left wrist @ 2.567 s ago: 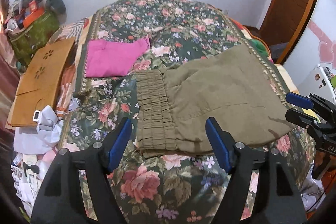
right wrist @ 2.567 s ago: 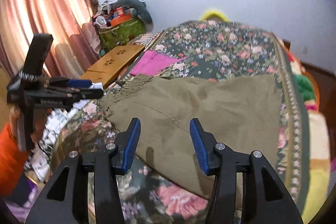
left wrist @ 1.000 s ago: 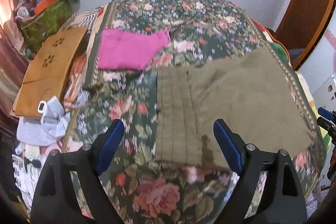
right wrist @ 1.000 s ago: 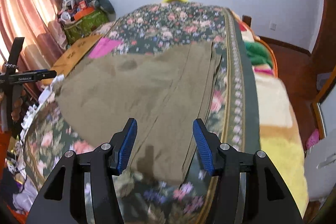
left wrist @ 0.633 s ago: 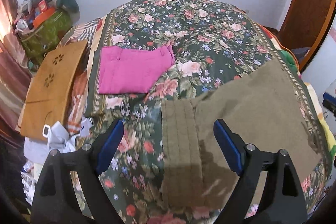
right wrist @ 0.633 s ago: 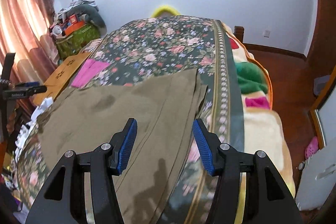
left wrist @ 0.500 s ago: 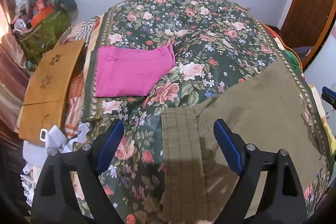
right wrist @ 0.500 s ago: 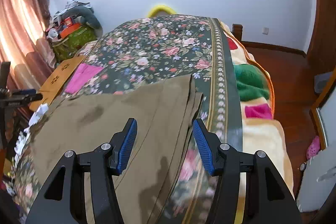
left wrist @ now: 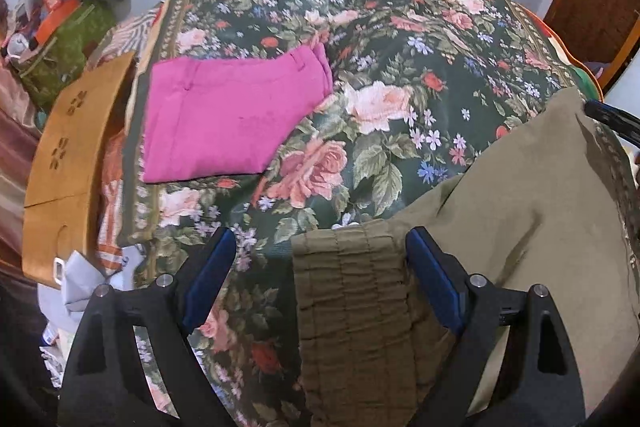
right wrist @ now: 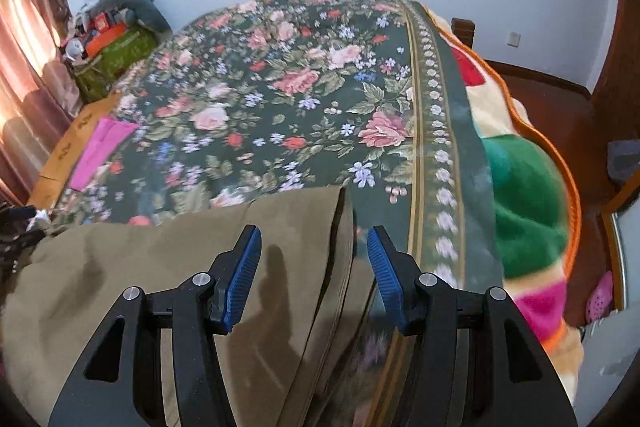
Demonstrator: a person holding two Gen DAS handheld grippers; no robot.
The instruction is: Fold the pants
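Olive pants (left wrist: 500,219) flat on floral bedspread (left wrist: 384,39), left gripper (left wrist: 320,279) spread wide over gathered waistband (left wrist: 348,291), right gripper (right wrist: 314,267) spread over hem edge (right wrist: 340,227), folded magenta garment (left wrist: 232,115) well apart.

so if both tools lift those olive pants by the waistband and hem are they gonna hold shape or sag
The olive pants will likely sag in the middle: the cloth drapes softly over the floral bedspread. The gathered waistband looks thicker, so probably easier to pinch. The stacked hem layers may slip apart unless gripped together.
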